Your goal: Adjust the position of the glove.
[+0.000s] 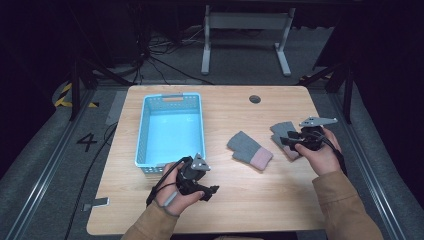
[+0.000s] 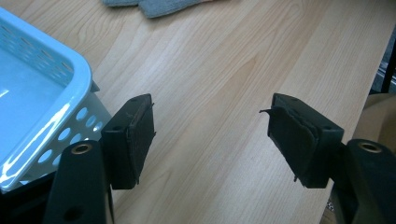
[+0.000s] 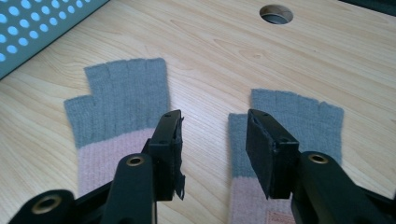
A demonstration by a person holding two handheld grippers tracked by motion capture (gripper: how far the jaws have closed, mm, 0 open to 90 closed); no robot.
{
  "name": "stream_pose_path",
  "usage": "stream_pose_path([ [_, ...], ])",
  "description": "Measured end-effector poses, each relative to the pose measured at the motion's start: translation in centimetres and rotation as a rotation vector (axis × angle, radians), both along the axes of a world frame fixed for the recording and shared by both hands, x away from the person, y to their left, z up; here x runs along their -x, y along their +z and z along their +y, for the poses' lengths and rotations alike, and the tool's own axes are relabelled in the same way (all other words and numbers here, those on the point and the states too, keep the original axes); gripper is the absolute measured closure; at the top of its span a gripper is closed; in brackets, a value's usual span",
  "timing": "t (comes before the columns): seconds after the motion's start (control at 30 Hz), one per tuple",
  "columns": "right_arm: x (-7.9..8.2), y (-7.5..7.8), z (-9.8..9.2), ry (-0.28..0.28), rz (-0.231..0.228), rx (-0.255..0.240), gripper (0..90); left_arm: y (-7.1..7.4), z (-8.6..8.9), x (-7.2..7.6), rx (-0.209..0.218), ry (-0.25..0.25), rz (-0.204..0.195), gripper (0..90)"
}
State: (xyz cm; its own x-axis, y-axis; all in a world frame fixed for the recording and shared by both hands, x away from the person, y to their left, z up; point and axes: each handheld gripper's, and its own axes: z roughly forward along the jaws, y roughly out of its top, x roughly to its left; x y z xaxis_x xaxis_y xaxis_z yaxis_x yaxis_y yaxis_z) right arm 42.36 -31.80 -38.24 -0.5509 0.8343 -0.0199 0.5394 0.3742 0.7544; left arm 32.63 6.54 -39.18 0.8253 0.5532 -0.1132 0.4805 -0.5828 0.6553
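Two grey fingerless gloves with pink cuffs lie flat on the wooden table. One glove [image 1: 248, 149] [image 3: 119, 109] is near the middle, the other glove [image 1: 282, 132] [image 3: 299, 116] lies to its right, partly under my right gripper. My right gripper [image 1: 289, 141] [image 3: 214, 140] hovers over the cuff end of that right glove, jaws open, nothing between them. My left gripper [image 1: 210, 192] [image 2: 210, 135] is held near the front of the table beside the basket's near corner, open and empty, over bare wood. A light blue perforated basket [image 1: 145, 127] [image 2: 70, 93] stands at the left, empty.
A round cable hole [image 1: 255, 99] [image 3: 277, 13] sits near the table's far edge. Table edges run close on the right and front. Beyond the table are a white desk frame [image 1: 245, 35] and cables on the floor.
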Motion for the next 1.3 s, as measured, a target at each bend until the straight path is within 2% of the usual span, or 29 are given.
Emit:
stream_pose_path([
  [0.17,-0.2,0.2,0.7,0.012,0.016,-0.003,55.2,0.1,0.2,0.1,-0.001,0.001,0.005,32.7],
  [0.37,-0.3,0.4,1.5,0.032,0.012,-0.013,55.0,0.3,0.3,-0.1,0.001,-0.002,0.005,32.7],
  [0.57,-0.4,0.4,3.4,0.068,0.017,-0.043,54.9,0.5,0.4,0.0,0.009,-0.007,0.000,32.7],
  [0.87,-1.0,0.0,6.2,0.125,0.031,-0.040,54.0,0.4,0.5,0.0,0.016,-0.012,0.005,31.8],
  [1.07,-1.7,-1.7,8.2,0.158,0.071,-0.003,53.9,0.3,0.6,-0.1,0.012,-0.012,0.004,31.8],
  [1.2,-2.1,-2.8,8.9,0.170,0.100,0.017,53.9,0.3,0.6,-0.1,0.010,-0.012,0.007,31.8],
  [1.3,-2.4,-3.6,9.3,0.174,0.105,0.022,53.5,0.2,0.6,-0.1,0.011,-0.011,0.010,31.5],
])
